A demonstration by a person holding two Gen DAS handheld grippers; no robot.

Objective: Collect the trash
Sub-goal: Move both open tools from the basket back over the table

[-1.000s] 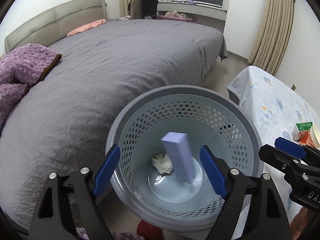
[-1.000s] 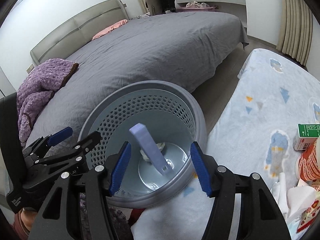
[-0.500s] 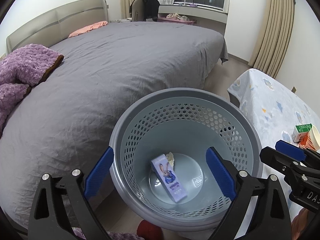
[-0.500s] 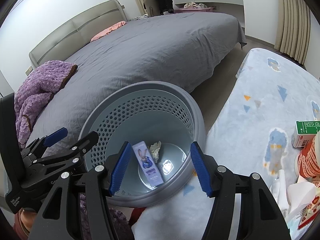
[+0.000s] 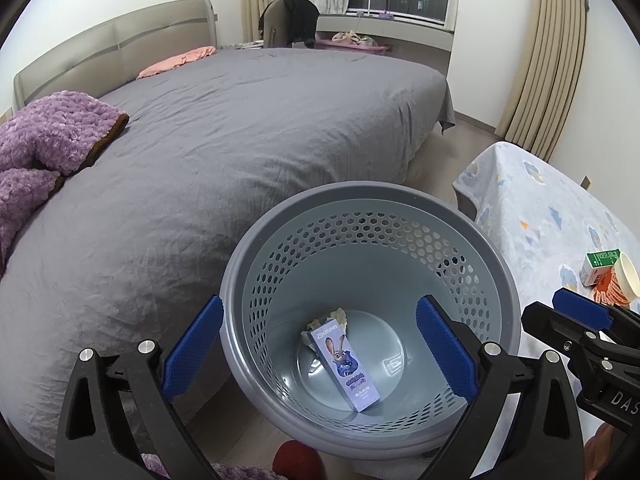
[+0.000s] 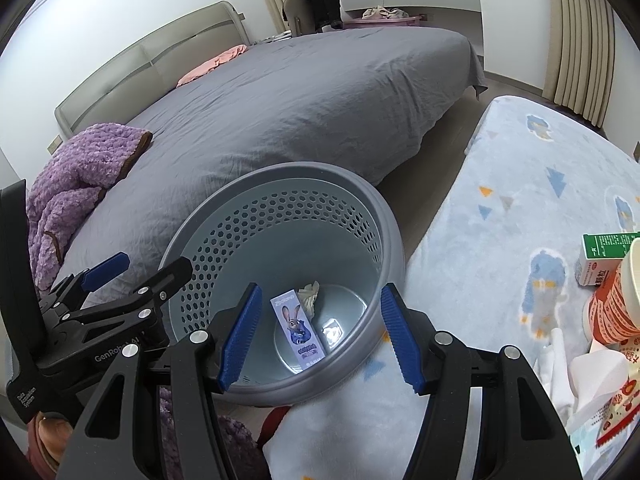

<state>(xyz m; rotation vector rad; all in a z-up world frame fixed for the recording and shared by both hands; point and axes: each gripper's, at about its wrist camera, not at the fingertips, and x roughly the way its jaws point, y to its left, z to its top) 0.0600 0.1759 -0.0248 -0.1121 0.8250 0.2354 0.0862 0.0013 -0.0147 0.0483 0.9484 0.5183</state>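
Observation:
A grey perforated waste basket (image 5: pixel 360 216) (image 6: pixel 280 176) stands on the floor between the bed and a low table. A purple cartoon-rabbit box (image 5: pixel 346 364) (image 6: pixel 299 330) lies flat on its bottom, beside a crumpled tissue (image 5: pixel 338 314) (image 6: pixel 310 294). My left gripper (image 5: pixel 320 344) is open and empty above the basket. My right gripper (image 6: pixel 320 336) is open and empty above the basket's right rim. On the table lie a green and white carton (image 6: pixel 600 260), an orange paper cup (image 6: pixel 616 300) and wrappers (image 6: pixel 600 392).
A grey bed (image 5: pixel 240 128) with a purple blanket (image 5: pixel 48 140) fills the left. The table with a blue patterned cloth (image 6: pixel 500 220) is on the right. Curtains (image 5: pixel 552 60) hang at the back right.
The purple box dropped from between the grippers into the basket and came to rest flat on its bottom. My left gripper opened wider and pulled back slightly.

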